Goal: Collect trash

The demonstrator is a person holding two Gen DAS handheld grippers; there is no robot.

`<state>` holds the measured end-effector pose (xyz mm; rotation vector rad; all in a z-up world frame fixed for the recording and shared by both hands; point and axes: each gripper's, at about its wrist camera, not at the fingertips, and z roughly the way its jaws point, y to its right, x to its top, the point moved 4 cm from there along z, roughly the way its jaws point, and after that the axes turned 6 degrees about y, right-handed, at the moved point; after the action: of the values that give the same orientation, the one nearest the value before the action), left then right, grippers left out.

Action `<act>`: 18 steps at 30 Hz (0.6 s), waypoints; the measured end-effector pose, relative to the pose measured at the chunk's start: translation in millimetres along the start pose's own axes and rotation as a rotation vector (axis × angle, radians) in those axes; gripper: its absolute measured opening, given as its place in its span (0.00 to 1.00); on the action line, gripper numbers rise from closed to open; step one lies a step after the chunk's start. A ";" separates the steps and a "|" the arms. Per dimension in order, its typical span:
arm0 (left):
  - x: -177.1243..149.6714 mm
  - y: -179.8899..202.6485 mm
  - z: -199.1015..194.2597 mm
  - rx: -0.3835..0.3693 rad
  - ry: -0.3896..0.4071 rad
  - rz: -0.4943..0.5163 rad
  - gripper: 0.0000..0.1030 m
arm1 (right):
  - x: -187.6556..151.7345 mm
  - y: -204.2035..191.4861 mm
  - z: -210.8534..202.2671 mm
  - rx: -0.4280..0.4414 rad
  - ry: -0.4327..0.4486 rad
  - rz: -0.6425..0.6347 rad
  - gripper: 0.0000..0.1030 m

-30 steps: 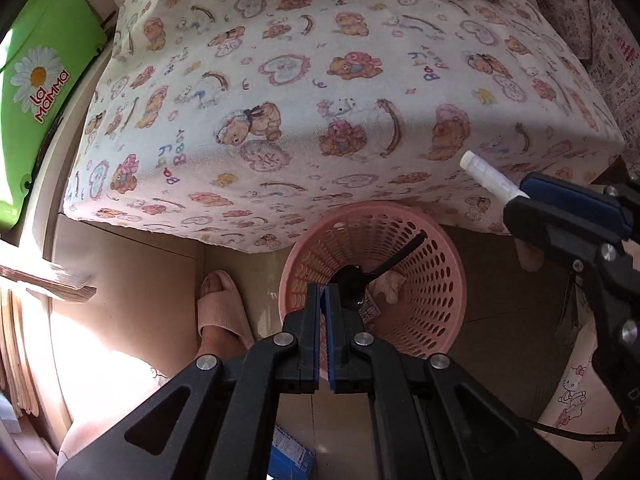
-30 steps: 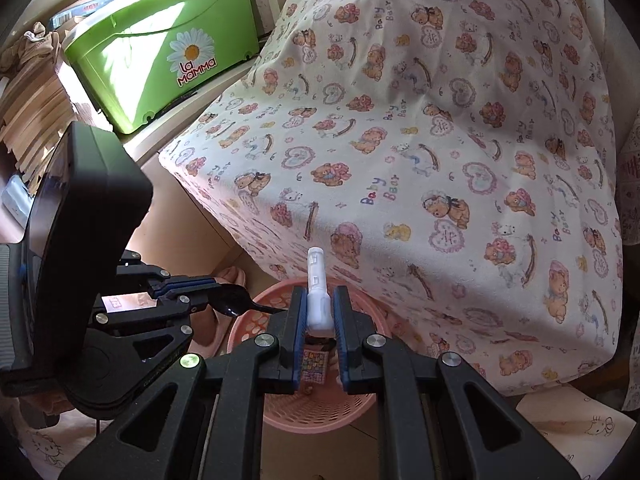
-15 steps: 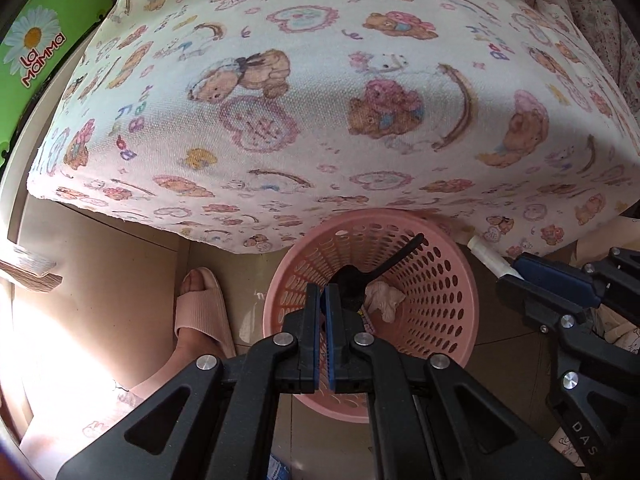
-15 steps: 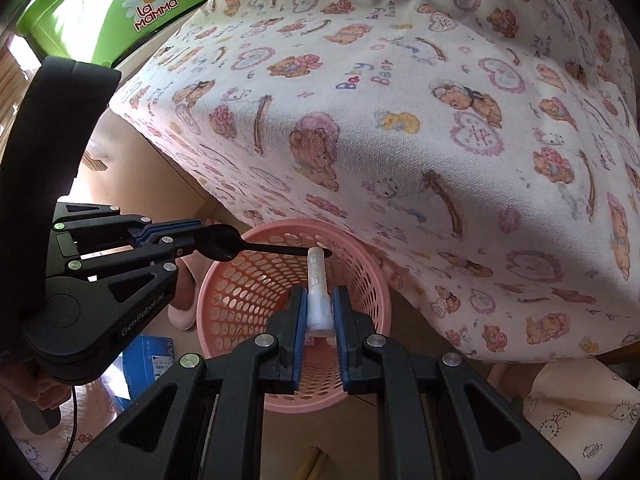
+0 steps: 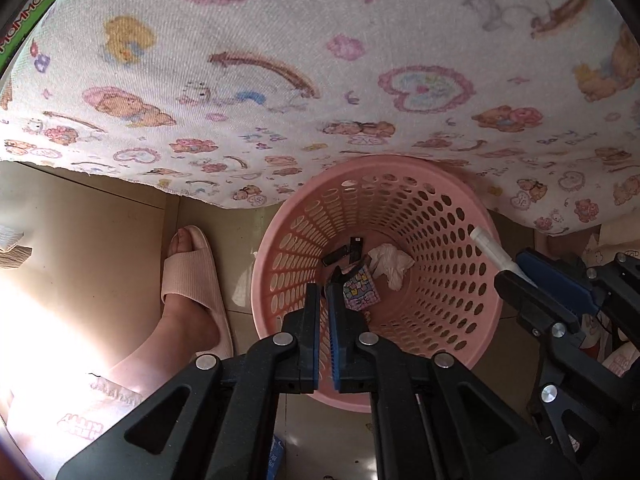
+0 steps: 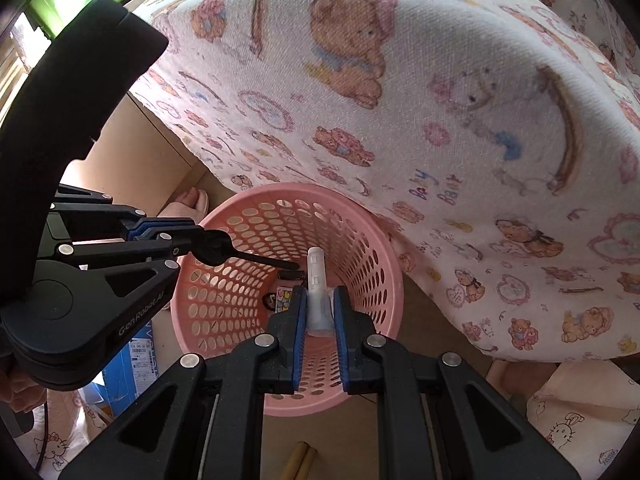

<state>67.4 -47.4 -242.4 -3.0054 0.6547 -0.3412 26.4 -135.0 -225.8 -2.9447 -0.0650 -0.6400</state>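
Blue-padded jaws of the right gripper (image 6: 320,294) clamped a white plastic tube (image 6: 314,264) just over the pink basket (image 6: 280,190). Beyond it, the left gripper (image 6: 200,237), barely parted, pinched a black spoon (image 6: 260,259) above the same opening. Dropping looked to be the step in hand, and the next move called for both jaws to open so the pieces fell inside.

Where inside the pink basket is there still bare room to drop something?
Bare: the bottom of the pink basket between the crumpled tissue and its right wall. Crowded: bottom left, with black pieces and a patterned wrapper.
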 end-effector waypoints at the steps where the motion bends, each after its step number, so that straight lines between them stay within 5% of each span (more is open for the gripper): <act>1: 0.4 -0.6 1.5 -0.003 -0.002 -0.003 0.05 | -0.3 -0.2 1.9 -0.001 -0.002 -0.001 0.14; 6: 0.1 -3.8 1.7 0.003 0.001 -0.008 0.28 | -1.4 -1.5 5.2 -0.003 -0.001 -0.009 0.14; 9: 0.5 -6.4 -0.1 0.006 0.002 -0.019 0.33 | -1.5 -0.8 6.0 -0.007 -0.007 -0.007 0.15; 14: 0.8 -12.0 -8.2 0.004 0.009 -0.044 0.40 | -1.4 4.8 4.7 -0.002 0.002 0.018 0.46; 18: 1.7 -15.9 -16.2 0.004 0.030 -0.061 0.42 | 1.8 7.0 -0.8 -0.010 0.008 0.020 0.47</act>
<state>71.7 -33.6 -224.8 -3.0273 0.5644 -0.3914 28.1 -142.1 -225.2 -2.9479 -0.0319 -0.6517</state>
